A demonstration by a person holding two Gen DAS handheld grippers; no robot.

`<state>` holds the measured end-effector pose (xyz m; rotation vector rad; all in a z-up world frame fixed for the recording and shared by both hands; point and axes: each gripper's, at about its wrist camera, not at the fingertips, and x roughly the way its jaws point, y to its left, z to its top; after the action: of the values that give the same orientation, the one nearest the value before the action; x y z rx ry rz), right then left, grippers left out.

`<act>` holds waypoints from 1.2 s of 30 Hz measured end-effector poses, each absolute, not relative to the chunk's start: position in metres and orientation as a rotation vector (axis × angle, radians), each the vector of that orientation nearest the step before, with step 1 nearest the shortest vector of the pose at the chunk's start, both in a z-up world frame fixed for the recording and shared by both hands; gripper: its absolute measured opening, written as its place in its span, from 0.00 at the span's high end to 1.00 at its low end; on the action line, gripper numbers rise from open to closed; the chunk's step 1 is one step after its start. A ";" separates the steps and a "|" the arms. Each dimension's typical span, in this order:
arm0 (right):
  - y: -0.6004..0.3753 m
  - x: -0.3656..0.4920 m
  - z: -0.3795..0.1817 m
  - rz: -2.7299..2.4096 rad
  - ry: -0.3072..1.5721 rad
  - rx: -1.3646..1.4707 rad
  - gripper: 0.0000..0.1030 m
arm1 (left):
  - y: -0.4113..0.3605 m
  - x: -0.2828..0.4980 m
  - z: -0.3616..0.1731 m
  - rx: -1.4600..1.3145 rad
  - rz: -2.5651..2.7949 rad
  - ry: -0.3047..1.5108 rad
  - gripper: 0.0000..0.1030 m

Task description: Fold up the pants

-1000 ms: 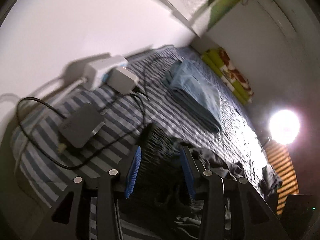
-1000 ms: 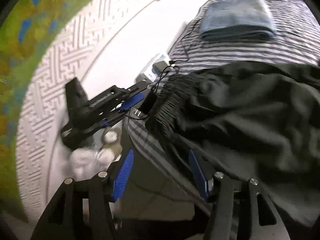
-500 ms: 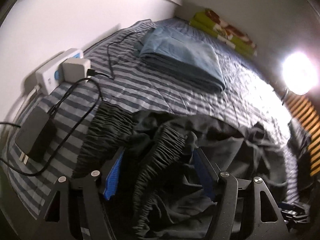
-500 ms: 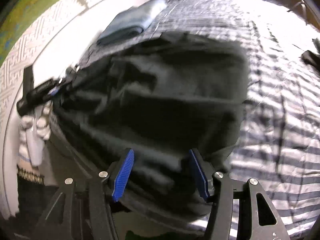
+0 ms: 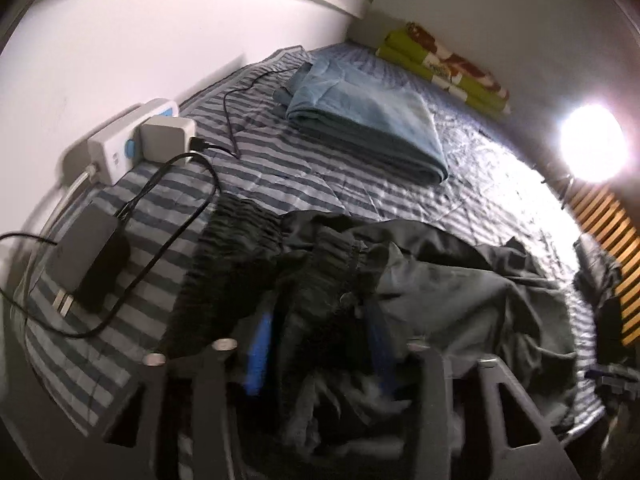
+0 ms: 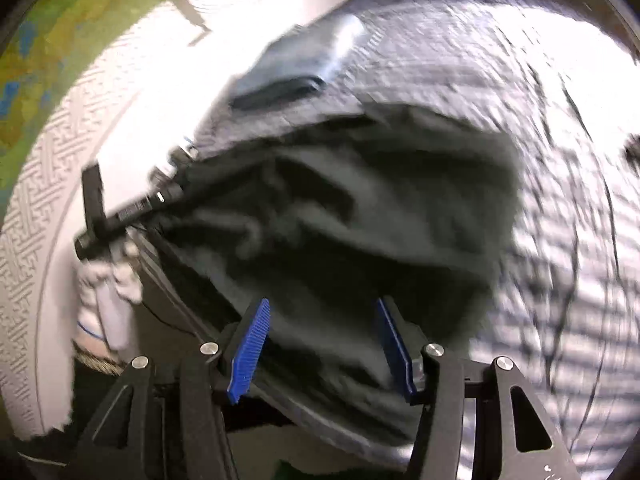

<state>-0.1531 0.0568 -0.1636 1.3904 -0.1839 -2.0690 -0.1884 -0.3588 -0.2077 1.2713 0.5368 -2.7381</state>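
Dark crumpled pants (image 5: 452,292) lie on the striped bedspread (image 5: 280,168), their gathered elastic waistband (image 5: 236,240) towards the wall. My left gripper (image 5: 318,348) hangs low over the waistband. Its jaws are closing with bunched cloth between the blurred blue pads (image 5: 258,352), which do not press on it. In the right wrist view the pants (image 6: 360,208) fill the middle. My right gripper (image 6: 320,348) stands open over their near edge, blue pads (image 6: 248,344) bare. The left gripper (image 6: 176,186), in a white-gloved hand (image 6: 108,280), shows at the pants' left end.
A folded blue blanket (image 5: 372,120) lies further up the bed. A white power strip (image 5: 116,152), a charger (image 5: 166,136), a black adapter (image 5: 88,260) and cables sit by the wall. Green patterned cloth (image 5: 440,64) lines the far edge. A bright lamp (image 5: 592,148) glares at right.
The left gripper swung away from the adapter corner onto the waistband; its jaws widened, then narrowed. The right gripper swept right from the waistband end along the pants' near edge.
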 end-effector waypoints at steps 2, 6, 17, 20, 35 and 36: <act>0.030 -0.168 -0.147 -2.032 -0.166 1.341 0.51 | -0.370 -0.174 -0.202 1.226 -2.745 0.596 0.41; -0.039 -0.198 -0.127 -1.921 -0.168 1.287 0.51 | -0.380 -0.158 -0.200 1.213 -2.767 0.659 0.41; -0.209 -0.235 -0.201 -1.651 -0.152 1.498 0.60 | -0.347 -0.162 -0.206 1.346 -2.905 0.605 0.46; -0.205 -0.238 -0.221 -1.636 -0.195 1.556 0.60 | -0.339 -0.161 -0.210 1.376 -2.912 0.567 0.46; -0.228 -0.258 -0.208 -1.767 0.005 1.636 0.58 | -0.331 -0.140 -0.207 1.319 -2.899 0.380 0.36; -0.225 -0.259 -0.213 -1.757 -0.015 1.651 0.58 | -0.335 -0.138 -0.205 1.290 -2.892 0.384 0.31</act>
<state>-0.2592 -0.2254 -0.2128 1.6510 -0.0150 -1.7567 -0.1380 -0.3355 -0.2047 1.2903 0.3842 -2.8920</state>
